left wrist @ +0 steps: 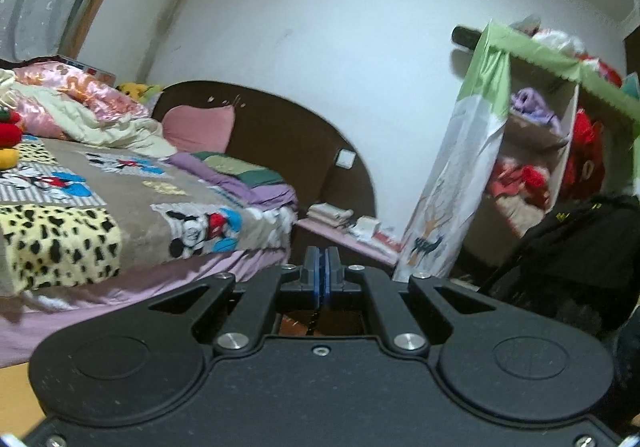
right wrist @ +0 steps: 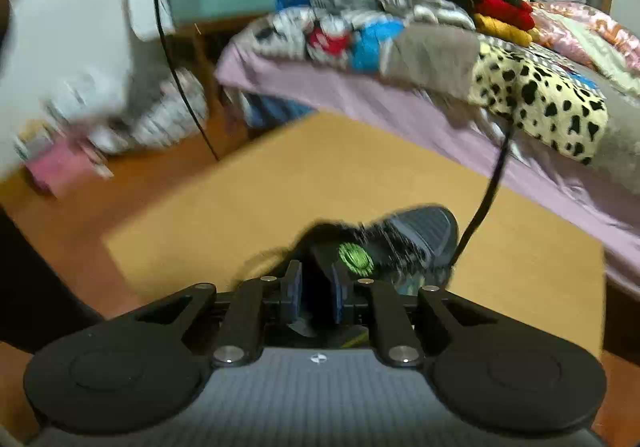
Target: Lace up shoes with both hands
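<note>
Left wrist view is showing the left gripper (left wrist: pixel 321 259) raised toward the bed (left wrist: pixel 132 183) and its fingers pressing together on a thin black shoelace (left wrist: pixel 315 317), while right wrist view is showing the right gripper (right wrist: pixel 317 289) hovering, fingers parted, over the black shoe (right wrist: pixel 416 235) lying on the cardboard sheet (right wrist: pixel 320 175).
</note>
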The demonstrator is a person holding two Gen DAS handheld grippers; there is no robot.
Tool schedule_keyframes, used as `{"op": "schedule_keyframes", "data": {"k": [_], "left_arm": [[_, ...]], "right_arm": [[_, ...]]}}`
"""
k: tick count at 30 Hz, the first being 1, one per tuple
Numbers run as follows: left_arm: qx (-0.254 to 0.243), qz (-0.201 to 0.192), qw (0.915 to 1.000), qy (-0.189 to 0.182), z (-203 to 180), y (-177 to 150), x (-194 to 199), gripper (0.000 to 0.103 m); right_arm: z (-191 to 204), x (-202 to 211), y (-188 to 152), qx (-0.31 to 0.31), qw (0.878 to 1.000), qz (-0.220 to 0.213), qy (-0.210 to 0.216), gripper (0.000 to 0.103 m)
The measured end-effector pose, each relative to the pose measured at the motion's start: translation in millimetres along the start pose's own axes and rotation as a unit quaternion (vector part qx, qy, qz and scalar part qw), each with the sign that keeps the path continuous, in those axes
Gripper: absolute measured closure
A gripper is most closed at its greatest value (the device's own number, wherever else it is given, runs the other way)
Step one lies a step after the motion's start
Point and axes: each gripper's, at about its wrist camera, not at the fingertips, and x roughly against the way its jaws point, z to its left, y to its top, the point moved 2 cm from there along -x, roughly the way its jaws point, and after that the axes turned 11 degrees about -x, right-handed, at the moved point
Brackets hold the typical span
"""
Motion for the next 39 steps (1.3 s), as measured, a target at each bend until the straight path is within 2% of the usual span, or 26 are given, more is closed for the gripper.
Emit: {"op": "schedule_keyframes", "data": {"k": [2,4,10,13,16,18,24,26,30,31,35,37,39], "left_arm": [[-0.011,0.019,0.9996,0.016,2,-5,1,0.103],[-0.023,0.039,0.9986,0.028,4,-12,2,0.103],[-0.007,0.104,0.9942,0.029,16,-48,-16,0.103],[0.011,0.125,0.9918,0.026,20,-65,-28,0.103],[0.039,0.136,0.9898,0.018,26,-78,-36,0.103],[0.057,0.139,0.9887,0.007,28,-83,-40,0.103],[0.069,0.150,0.9861,-0.009,22,-89,-46,0.103],[0.072,0.151,0.9858,-0.015,21,-90,-46,0.103],[0.075,0.153,0.9852,-0.018,20,-92,-47,0.103],[0.077,0.152,0.9853,-0.015,21,-92,-47,0.103],[0.081,0.146,0.9860,0.006,33,-89,-39,0.099],[0.060,0.161,0.9849,0.015,33,-89,-39,0.096],[0.047,0.177,0.9829,0.011,31,-94,-42,0.087]], "right_arm": [[-14,20,6,-0.016,1.000,-0.025,0.010,0.083],[-28,40,12,-0.031,0.998,-0.050,0.021,0.074],[-70,101,30,-0.078,0.988,-0.124,0.051,0.068],[-72,105,39,-0.090,0.982,-0.162,0.043,0.067],[-64,98,43,-0.071,0.984,-0.155,0.046,0.067],[-61,92,45,-0.067,0.985,-0.148,0.063,0.069],[-53,73,49,-0.064,0.987,-0.138,0.043,0.069],[-54,70,47,-0.071,0.987,-0.137,0.041,0.072],[-56,65,40,-0.086,0.987,-0.129,0.051,0.099],[-57,64,39,-0.090,0.986,-0.127,0.056,0.099],[-87,56,30,-0.200,0.967,-0.128,0.091,0.099],[-104,53,24,-0.263,0.948,-0.136,0.119,0.099],[-118,50,19,-0.317,0.926,-0.144,0.144,0.099]]}}
